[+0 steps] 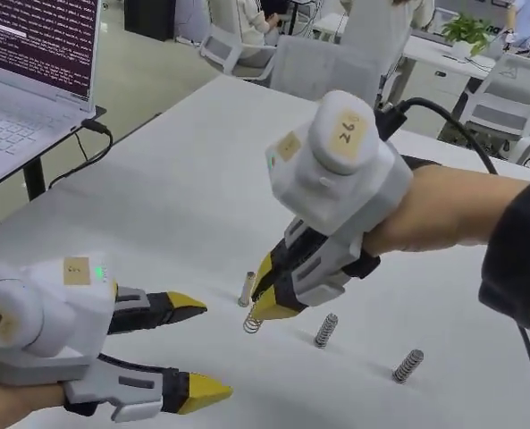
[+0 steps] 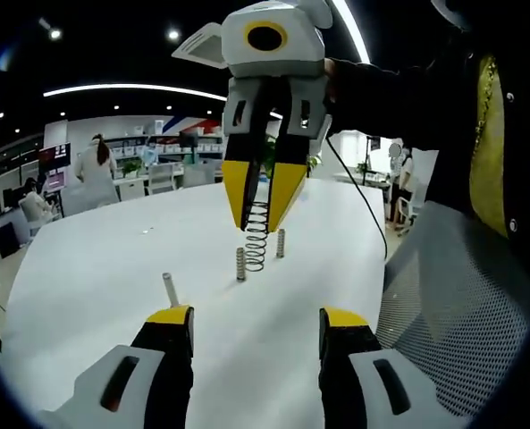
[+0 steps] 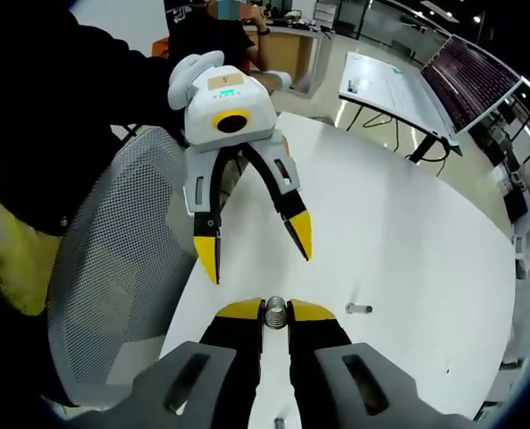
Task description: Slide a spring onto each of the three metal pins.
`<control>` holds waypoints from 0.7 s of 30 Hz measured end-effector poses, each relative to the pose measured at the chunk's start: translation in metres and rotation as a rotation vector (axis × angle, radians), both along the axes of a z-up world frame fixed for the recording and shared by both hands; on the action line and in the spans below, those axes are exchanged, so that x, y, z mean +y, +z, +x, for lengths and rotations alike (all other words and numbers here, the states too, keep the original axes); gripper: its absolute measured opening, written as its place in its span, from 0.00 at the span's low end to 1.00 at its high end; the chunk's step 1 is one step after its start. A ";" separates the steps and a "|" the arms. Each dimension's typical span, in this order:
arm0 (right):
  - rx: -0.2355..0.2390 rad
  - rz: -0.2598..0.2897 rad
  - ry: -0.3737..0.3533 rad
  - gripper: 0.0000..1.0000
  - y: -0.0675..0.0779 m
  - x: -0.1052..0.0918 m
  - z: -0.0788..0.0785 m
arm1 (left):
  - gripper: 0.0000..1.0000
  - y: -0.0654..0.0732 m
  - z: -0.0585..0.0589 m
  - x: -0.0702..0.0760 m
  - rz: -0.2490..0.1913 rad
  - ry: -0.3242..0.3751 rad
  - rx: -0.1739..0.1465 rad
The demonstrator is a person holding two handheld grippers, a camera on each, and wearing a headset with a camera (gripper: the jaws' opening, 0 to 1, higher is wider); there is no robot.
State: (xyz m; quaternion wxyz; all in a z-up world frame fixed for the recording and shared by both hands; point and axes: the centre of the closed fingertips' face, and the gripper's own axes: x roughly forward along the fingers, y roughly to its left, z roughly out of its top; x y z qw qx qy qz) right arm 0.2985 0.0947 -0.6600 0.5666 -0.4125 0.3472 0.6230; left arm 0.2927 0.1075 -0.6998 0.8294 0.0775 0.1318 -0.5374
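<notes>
In the lower middle of the head view a short bare metal pin [image 1: 247, 289] stands upright, a thin coil spring [image 1: 252, 323] hangs just beside it, pinched in the right gripper [image 1: 263, 308], and further right a second spring [image 1: 325, 330] and a third spring [image 1: 408, 365] stand upright.

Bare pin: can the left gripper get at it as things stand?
Probably yes. The left gripper is open, and the bare pin stands ahead of its jaws with nothing between; the right gripper, shut on a spring, hangs just beyond.

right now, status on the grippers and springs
Right hand-held gripper shut on spring, beside bare pin. Left hand-held gripper open, apart. Two other springs stand nearby. Nothing between spring and pin.
</notes>
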 end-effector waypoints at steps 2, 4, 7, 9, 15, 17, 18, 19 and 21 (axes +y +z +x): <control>-0.002 0.000 -0.004 0.07 0.000 0.000 0.002 | 0.56 -0.002 0.001 0.001 0.001 0.010 0.004; -0.005 -0.002 -0.005 0.07 0.000 -0.001 0.003 | 0.60 -0.002 0.001 0.002 -0.004 0.019 0.001; -0.005 -0.003 -0.010 0.07 0.000 -0.002 0.006 | 0.65 -0.002 0.001 0.003 -0.006 0.024 0.001; -0.004 -0.004 -0.015 0.07 0.000 -0.002 0.009 | 0.69 -0.003 0.001 0.003 -0.003 0.027 0.005; -0.010 -0.007 -0.022 0.07 0.001 -0.003 0.015 | 0.77 -0.004 0.000 0.005 -0.010 0.038 0.006; -0.013 -0.008 -0.024 0.07 0.001 -0.003 0.019 | 0.80 -0.005 -0.001 0.005 -0.012 0.041 0.012; -0.015 -0.008 -0.026 0.07 0.002 -0.003 0.021 | 0.83 -0.005 -0.001 0.005 -0.013 0.044 0.013; -0.016 -0.010 -0.031 0.07 0.002 -0.003 0.028 | 0.83 -0.005 -0.002 0.005 -0.013 0.045 0.016; -0.019 -0.010 -0.037 0.07 0.002 -0.003 0.033 | 0.84 -0.006 -0.003 0.005 -0.014 0.045 0.014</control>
